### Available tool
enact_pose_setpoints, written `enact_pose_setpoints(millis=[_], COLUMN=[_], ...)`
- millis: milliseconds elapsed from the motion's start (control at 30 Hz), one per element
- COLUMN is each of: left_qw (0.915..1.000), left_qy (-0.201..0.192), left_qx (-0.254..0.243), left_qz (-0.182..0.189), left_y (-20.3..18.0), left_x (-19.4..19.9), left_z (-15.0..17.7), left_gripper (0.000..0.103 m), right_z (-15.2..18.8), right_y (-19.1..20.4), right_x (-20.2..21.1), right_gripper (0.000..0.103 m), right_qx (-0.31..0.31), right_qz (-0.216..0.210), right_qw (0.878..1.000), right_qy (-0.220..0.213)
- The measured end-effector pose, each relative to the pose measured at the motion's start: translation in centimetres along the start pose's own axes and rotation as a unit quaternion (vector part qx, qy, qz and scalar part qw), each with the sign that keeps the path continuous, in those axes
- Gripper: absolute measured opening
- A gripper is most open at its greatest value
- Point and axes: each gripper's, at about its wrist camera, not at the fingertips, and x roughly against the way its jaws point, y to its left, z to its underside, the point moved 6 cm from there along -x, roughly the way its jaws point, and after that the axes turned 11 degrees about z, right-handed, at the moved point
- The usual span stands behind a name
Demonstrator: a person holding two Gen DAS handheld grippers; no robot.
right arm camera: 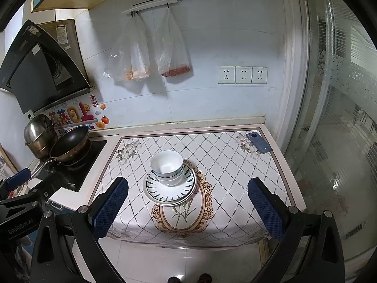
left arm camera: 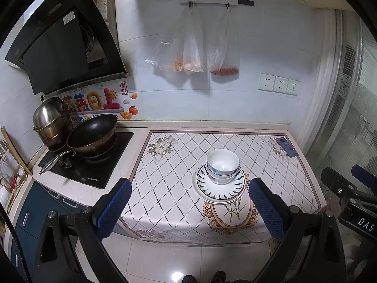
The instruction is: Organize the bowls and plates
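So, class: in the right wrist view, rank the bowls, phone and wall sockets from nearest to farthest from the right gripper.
From the right gripper:
1. Bowls, stacked on plates, mid-mat, just ahead.
2. Phone, far right corner of the mat.
3. Sockets, on the back wall, right.

The stacked bowls (left arm camera: 222,166) hide the middle of the plates (left arm camera: 219,188) beneath, whose count is unclear, the wok (left arm camera: 93,133) covers part of the steel pot (left arm camera: 50,120), and the hanging bags' (right arm camera: 139,52) contents are too small to identify

both hand-held grippers (left arm camera: 189,202) (right arm camera: 187,201) spread wide, holding nothing
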Motion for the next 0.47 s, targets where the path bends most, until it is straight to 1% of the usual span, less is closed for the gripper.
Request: enact_pose_setpoints(millis=[467], left_qw=[1.0000], left_qy=[-0.005], left_qx=[-0.005], left_qz=[-0.001], left_y=[-0.06], left_x=[0.08], left_z=[-0.42], left_gripper=[0.102], right_z=[-0.02], right_y=[-0.29], right_x=[-0.03], right_gripper=[0.103], right_qx=[-0.004], right_qz=[-0.001], right_qw=[1.000], right_qy=[0.000])
